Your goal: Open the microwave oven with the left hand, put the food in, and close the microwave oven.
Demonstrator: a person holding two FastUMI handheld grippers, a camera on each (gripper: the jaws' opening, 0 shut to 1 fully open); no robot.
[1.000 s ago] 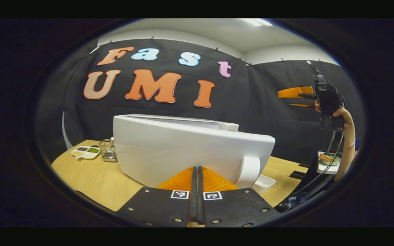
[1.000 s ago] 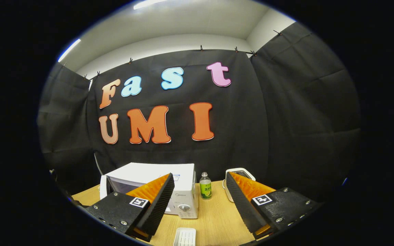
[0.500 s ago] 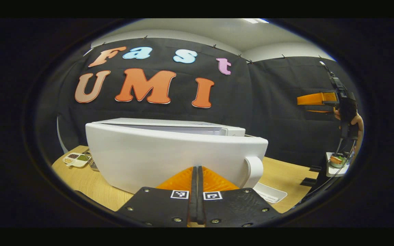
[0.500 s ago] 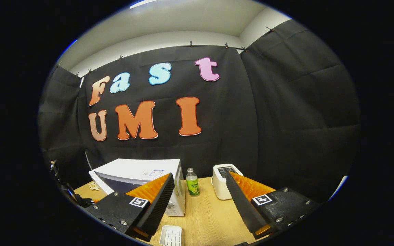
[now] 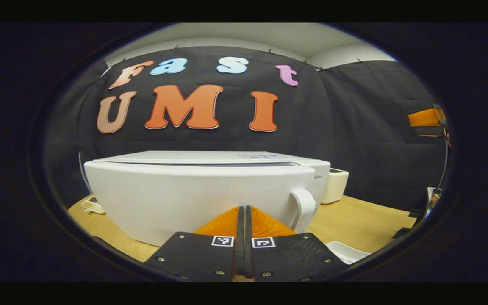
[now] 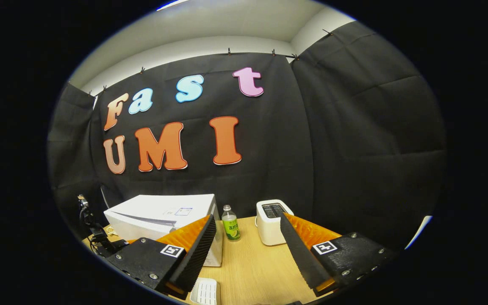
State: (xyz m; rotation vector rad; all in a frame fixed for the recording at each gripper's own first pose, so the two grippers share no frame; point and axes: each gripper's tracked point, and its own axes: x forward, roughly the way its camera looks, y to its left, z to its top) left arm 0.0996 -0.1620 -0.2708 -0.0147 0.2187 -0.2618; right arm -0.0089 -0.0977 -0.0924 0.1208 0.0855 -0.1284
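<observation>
Left gripper (image 5: pixel 244 214), jaws pressed together and holding nothing, is facing the microwave door (image 5: pixel 193 197), which is nearly shut. Right gripper (image 6: pixel 247 237) is hovering with jaws apart, empty, above the table (image 6: pixel 252 267). Judgement: push flat and steady until the door latches, clear of the handle (image 5: pixel 304 207).

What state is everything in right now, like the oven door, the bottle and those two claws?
Microwave door: nearly shut, a thin gap along its top edge.
Left gripper: shut, empty, at the door.
Right gripper: open, empty.
Bottle: upright, capped.
Toaster: upright, slots empty.
</observation>
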